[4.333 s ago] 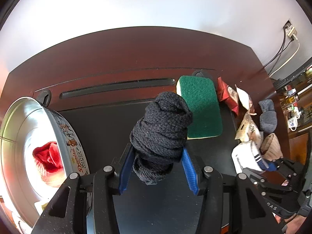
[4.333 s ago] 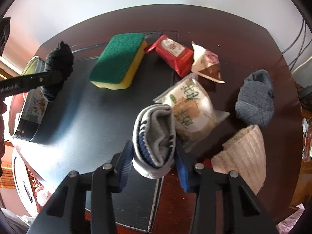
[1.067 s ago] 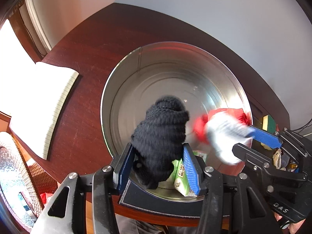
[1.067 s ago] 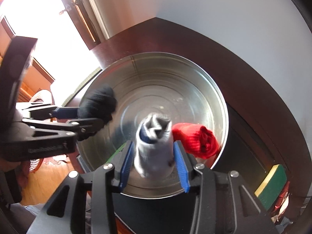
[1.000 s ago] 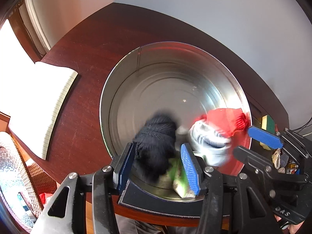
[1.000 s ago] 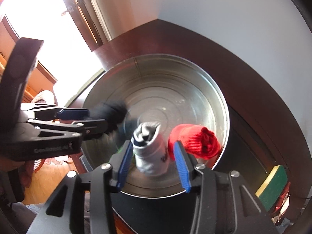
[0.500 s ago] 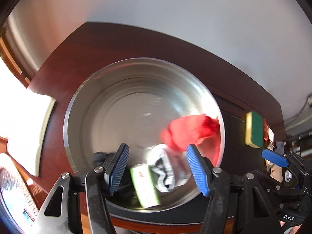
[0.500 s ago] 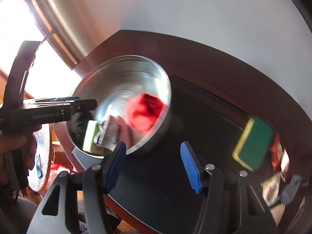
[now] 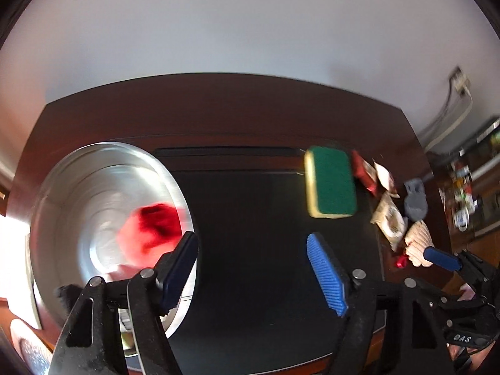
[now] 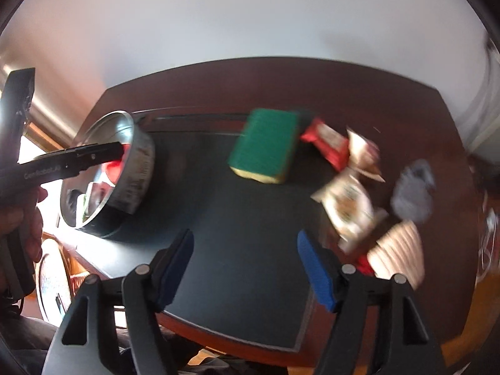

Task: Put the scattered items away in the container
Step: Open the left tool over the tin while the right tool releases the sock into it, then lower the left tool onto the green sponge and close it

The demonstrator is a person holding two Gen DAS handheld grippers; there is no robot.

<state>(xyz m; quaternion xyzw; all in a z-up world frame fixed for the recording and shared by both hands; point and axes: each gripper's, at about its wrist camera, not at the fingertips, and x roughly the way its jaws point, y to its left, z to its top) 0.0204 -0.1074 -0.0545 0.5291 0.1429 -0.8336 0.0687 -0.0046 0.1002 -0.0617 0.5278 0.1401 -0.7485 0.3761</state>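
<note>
The round metal tin (image 9: 62,187) stands at the left of the black mat and holds a red sock (image 9: 153,228); it also shows in the right wrist view (image 10: 140,168). My left gripper (image 9: 253,268) is open and empty, just right of the tin. My right gripper (image 10: 247,268) is open and empty over the mat. A green sponge (image 10: 265,153), a red packet (image 10: 328,143), snack bags (image 10: 347,203), a grey sock (image 10: 412,193) and a beige sock (image 10: 397,256) lie scattered at the right.
The black mat (image 10: 243,218) covers the middle of the dark wooden table (image 10: 312,84). A white wall stands behind. Cables hang at the far right (image 9: 450,118). The right gripper's finger (image 9: 440,257) reaches the beige sock (image 9: 417,240) in the left wrist view.
Both grippers let go of their socks into the tin, opened, and swung right away from it toward the scattered items.
</note>
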